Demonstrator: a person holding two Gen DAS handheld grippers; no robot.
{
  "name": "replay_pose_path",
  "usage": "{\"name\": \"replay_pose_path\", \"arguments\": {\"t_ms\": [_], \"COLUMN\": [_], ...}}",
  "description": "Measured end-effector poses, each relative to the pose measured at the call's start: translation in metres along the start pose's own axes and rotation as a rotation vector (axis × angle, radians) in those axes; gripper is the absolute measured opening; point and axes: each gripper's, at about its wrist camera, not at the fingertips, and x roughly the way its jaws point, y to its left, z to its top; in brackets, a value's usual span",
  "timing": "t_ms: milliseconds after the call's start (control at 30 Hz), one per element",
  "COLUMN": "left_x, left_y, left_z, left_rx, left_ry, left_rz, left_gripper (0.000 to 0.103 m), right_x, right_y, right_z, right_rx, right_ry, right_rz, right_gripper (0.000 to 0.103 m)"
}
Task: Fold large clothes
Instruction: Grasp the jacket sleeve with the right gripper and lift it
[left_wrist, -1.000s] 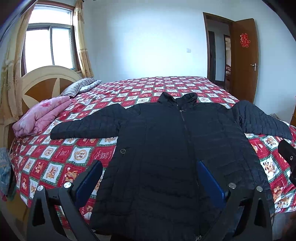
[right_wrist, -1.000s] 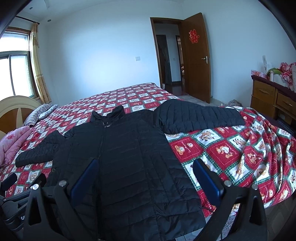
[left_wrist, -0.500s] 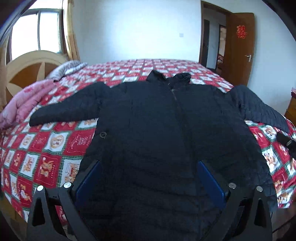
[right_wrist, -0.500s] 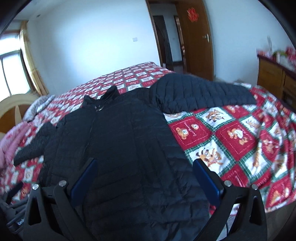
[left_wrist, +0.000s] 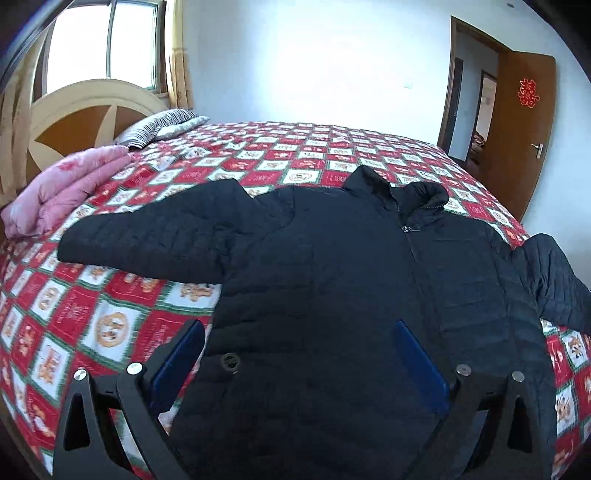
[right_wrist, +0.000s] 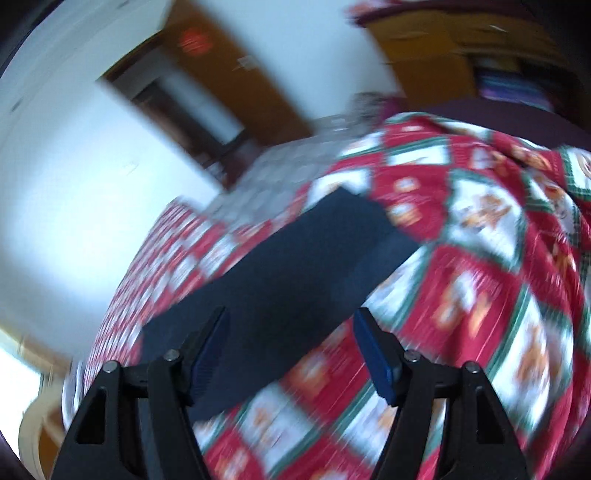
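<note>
White walls and a brown door (left_wrist: 524, 136) standing open at the far right frame a wide bed (left_wrist: 295, 147) covered by a red, white and green checked bedspread (left_wrist: 110, 317). At the far left sits a rounded cream and brown headboard (left_wrist: 74, 122) under a window (left_wrist: 103, 40), with a striped pillow (left_wrist: 162, 123) and a folded pink quilt (left_wrist: 62, 188) lying beside it. Spread flat across the near part of the bed is the black quilted jacket (left_wrist: 332, 288), front up, zip closed, collar pointing to the far side, one sleeve stretched out to the left and the other running off to the right. From the left wrist view, the left gripper (left_wrist: 301, 352) hangs low over the lower left part of the jacket with its blue-padded fingers (left_wrist: 181, 354) spread wide; the left finger is over the bedspread just beside the jacket's edge, the right one over the dark cloth, and nothing is pinched between them. The right wrist view is tilted and heavily blurred. It shows the right gripper (right_wrist: 290, 336) over the jacket's right sleeve (right_wrist: 288, 273), which lies on the bedspread near the bed's right side. Its jaws are closing, with the sleeve's near part showing between them, yet the pads do not appear to press on the cloth.
</note>
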Motion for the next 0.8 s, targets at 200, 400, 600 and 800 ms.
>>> {"name": "replay_pose_path", "arguments": {"t_ms": [200, 400, 600, 800], "left_x": [0.035, 0.055, 0.049, 0.031], "left_y": [-0.016, -0.021, -0.013, 0.008], "left_z": [0.0, 0.002, -0.003, -0.005], "left_rx": [0.048, 0.07, 0.075, 0.043], "left_ry": [0.05, 0.069, 0.064, 0.022], "left_rz": [0.033, 0.055, 0.051, 0.048], "left_gripper": [0.102, 0.102, 0.102, 0.102], "right_x": [0.049, 0.063, 0.031, -0.066], "right_y": [-0.018, -0.001, 0.013, 0.123], "right_z": [0.014, 0.013, 0.023, -0.008], "right_rx": [0.105, -0.051, -0.153, -0.54], "right_ry": [0.012, 0.001, -0.089, -0.28], "right_rz": [-0.094, -0.213, -0.224, -0.115], "right_gripper": [0.074, 0.049, 0.022, 0.017]}}
